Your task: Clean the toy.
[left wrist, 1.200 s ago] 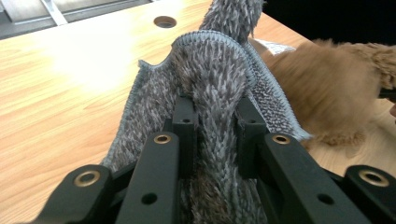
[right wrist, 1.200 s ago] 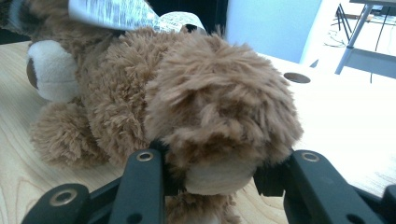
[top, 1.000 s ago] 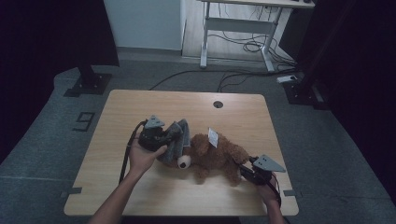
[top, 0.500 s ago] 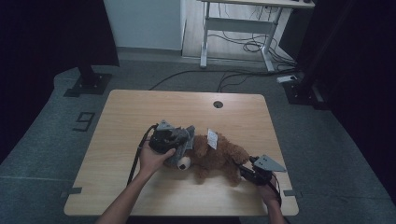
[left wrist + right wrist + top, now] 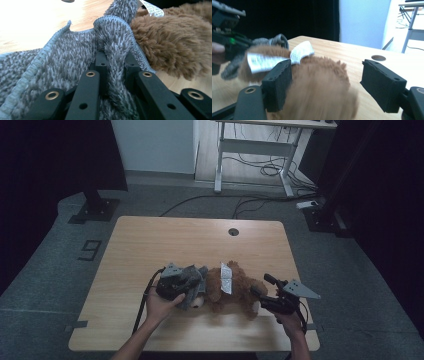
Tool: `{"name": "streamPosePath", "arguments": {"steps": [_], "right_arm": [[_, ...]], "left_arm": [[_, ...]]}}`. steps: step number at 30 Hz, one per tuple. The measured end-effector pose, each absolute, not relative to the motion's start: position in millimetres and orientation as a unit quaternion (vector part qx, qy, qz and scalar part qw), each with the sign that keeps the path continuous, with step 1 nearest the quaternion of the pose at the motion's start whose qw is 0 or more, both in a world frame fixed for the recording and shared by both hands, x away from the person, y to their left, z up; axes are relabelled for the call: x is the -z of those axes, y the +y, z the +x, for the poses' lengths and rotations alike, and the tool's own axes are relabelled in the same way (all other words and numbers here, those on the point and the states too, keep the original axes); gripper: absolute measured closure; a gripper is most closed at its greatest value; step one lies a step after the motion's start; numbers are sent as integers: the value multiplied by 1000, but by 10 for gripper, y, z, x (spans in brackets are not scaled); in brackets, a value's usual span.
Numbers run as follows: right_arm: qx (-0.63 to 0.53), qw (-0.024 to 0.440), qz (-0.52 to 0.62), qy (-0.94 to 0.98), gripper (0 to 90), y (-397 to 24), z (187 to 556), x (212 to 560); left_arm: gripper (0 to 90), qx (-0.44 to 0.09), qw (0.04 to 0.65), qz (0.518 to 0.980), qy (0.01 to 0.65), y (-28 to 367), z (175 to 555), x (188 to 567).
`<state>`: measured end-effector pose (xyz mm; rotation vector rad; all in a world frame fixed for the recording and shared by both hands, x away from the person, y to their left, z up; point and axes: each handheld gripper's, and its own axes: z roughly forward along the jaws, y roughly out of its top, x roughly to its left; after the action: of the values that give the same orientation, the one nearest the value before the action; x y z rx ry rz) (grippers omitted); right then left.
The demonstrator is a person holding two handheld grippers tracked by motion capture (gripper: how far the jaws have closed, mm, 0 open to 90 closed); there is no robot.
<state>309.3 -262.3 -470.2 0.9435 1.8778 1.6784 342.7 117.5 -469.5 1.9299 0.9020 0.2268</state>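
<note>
While the left gripper (image 5: 113, 62) clamps a fold of the grey knitted fleece garment (image 5: 62, 65), the brown plush teddy bear (image 5: 235, 290) lies just beside it on the light wooden table (image 5: 200, 240). Jaws just opened wide, the right gripper (image 5: 325, 82) straddles the bear's body without pressing. Its view shows print on the white sewn-in label (image 5: 277, 58), too blurred to read.
</note>
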Motion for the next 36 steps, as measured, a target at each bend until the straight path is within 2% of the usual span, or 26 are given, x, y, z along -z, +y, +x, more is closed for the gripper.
{"name": "streamPosePath", "arguments": {"steps": [6, 16, 20, 22, 24, 26, 28, 29, 32, 36], "right_arm": [[-582, 194, 353, 706, 218, -2563, 3314, 4487], [-515, 113, 359, 770, 145, -2189, 3494, 4935], [-502, 91, 366, 778, 144, -2140, 3515, 5053], [-498, 73, 373, 779, 178, -2123, 3528, 5098], [-494, 63, 375, 782, 254, -2104, 3522, 5144], [-499, 63, 369, 781, 369, -2098, 3496, 5181], [-509, 96, 360, 776, 501, -2097, 3451, 5185], [-509, 113, 352, 777, 536, -2084, 3429, 5184], [-514, 140, 336, 776, 571, -2071, 3391, 5156], [-518, 180, 325, 770, 574, -2016, 3417, 5081]], "left_arm": [[784, -86, 494, 784, 367, 1230, 3314, 4735], [782, -81, 501, 782, 362, 1259, 3226, 4767], [781, -76, 503, 781, 362, 1265, 3204, 4774], [781, -70, 507, 778, 365, 1272, 3204, 4781], [782, -67, 508, 777, 366, 1273, 3203, 4788], [781, -67, 509, 776, 366, 1268, 3198, 4790], [781, -65, 509, 776, 366, 1263, 3193, 4789], [781, -66, 509, 776, 366, 1262, 3191, 4789], [781, -68, 512, 774, 366, 1269, 3179, 4793], [781, -72, 516, 768, 372, 1275, 3208, 4794]]}}
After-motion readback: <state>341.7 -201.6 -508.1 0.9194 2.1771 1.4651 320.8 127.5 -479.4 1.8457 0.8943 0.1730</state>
